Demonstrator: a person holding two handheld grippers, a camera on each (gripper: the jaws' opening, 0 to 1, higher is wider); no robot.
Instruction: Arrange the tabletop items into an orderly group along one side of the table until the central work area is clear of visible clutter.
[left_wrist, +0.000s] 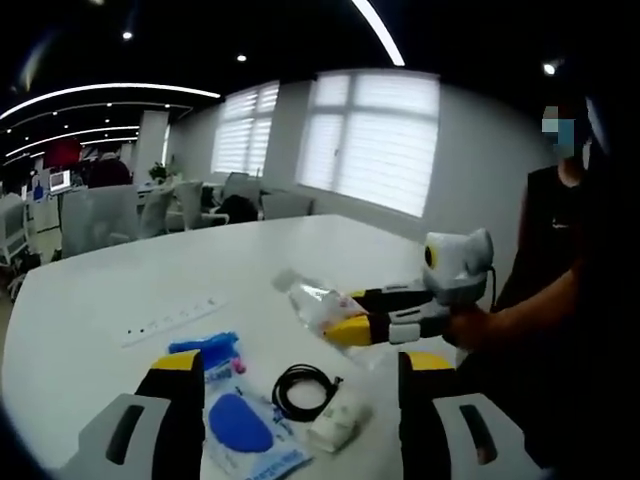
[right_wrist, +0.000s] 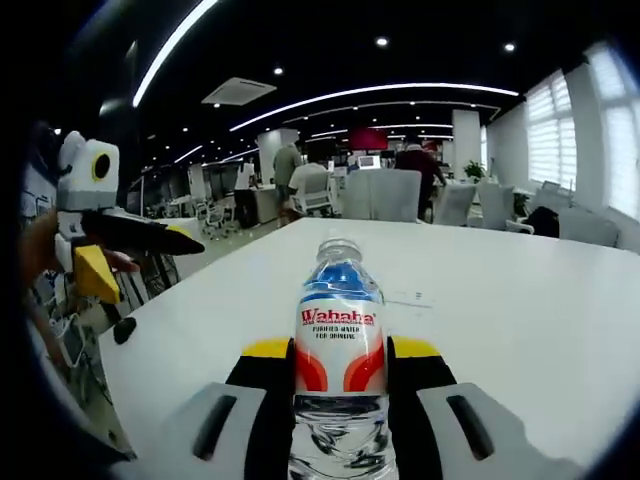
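right tongs (right_wrist: 340, 375) are clamped on the water bottle (right_wrist: 340, 330), held above the bench (right_wrist: 520, 330); left tongs (left_wrist: 300, 400) stand apart. set it upright beside the coiled cable (left_wrist: 303, 388), easing off slowly

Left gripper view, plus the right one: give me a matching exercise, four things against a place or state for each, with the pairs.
Things:
1. water bottle
2. black cable
3. power strip
4. left gripper

States:
A. open over the table
B. coiled beside a white adapter
C. clamped between the right gripper jaws
D. lying flat, white, farther along the table

Pairs: 1-C, 2-B, 3-D, 4-A
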